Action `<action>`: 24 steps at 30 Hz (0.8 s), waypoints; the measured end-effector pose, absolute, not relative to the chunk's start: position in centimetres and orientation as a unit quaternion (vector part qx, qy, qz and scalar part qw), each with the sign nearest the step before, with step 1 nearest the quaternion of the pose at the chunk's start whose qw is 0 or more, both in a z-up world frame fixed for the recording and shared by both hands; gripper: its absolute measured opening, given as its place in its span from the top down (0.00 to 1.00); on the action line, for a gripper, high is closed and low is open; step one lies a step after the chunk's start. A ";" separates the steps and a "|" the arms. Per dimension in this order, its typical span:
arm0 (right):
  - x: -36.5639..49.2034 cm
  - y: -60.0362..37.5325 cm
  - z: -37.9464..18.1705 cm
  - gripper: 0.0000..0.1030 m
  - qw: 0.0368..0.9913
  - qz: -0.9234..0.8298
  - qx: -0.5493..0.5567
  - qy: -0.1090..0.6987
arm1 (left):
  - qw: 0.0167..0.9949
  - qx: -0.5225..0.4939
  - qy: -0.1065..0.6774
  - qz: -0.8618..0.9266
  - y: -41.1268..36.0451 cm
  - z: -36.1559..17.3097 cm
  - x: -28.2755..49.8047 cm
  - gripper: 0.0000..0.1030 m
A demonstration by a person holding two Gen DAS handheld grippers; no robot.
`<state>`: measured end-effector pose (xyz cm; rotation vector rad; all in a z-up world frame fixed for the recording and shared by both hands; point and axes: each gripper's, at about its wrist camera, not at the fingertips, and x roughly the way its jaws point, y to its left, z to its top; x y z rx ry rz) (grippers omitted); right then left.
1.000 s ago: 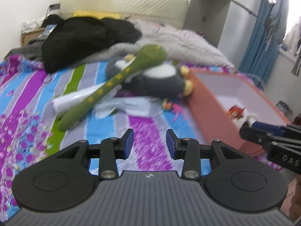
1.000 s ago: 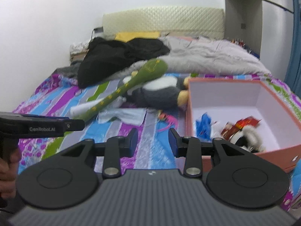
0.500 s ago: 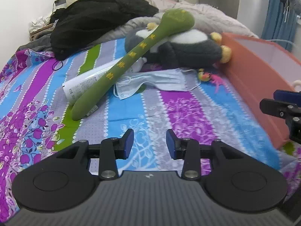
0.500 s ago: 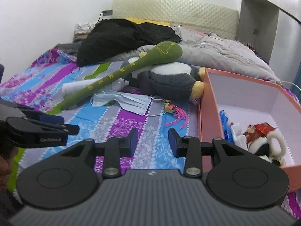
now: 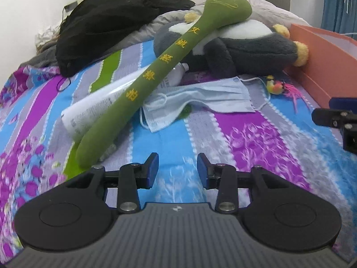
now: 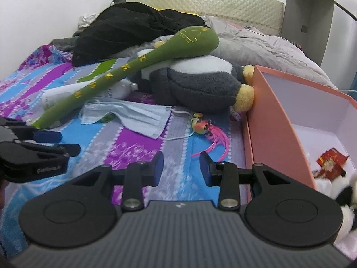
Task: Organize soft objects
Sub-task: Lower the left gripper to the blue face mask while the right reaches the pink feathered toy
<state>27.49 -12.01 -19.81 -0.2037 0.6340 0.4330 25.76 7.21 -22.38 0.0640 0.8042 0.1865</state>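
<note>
A long green plush stick point(image 5: 160, 67) with yellow characters leans across a grey and white plush penguin point(image 5: 241, 44) on the striped bedspread; both also show in the right wrist view, the stick point(image 6: 125, 71) and the penguin point(image 6: 196, 84). A blue face mask point(image 5: 200, 98) point(image 6: 133, 114) lies in front of them. A small feathered toy point(image 6: 200, 126) lies beside an open pink box point(image 6: 267, 120). My left gripper point(image 5: 177, 169) is open and empty, low over the bedspread before the stick's end. My right gripper point(image 6: 181, 167) is open and empty near the box's left wall.
A white bottle point(image 5: 100, 107) lies under the green stick. A black garment point(image 5: 111, 22) and a grey quilt point(image 6: 256, 47) are heaped at the back of the bed. The box holds small toys point(image 6: 330, 163). A blue curtain point(image 5: 341, 6) hangs at the right.
Both grippers have moved forward and lower toward the plush toys and mask, which now look larger. Both stay open and empty.
</note>
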 end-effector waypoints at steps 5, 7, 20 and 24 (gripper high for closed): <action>30.2 -11.2 -20.7 0.62 0.923 0.196 -0.109 0.312 | 0.917 0.097 0.377 0.088 6.5 -22.9 28.2 0.58; 31.3 -11.0 -21.1 0.62 0.922 0.187 -0.108 0.322 | 0.915 0.126 0.374 0.083 6.1 -23.3 29.1 0.58; 36.1 -10.0 -22.5 0.62 0.916 0.174 -0.111 0.343 | 0.890 0.304 0.338 0.037 3.5 -25.4 32.8 0.58; 36.9 -9.9 -22.4 0.62 0.917 0.166 -0.107 0.347 | 0.877 0.344 0.336 0.019 3.1 -25.9 34.2 0.57</action>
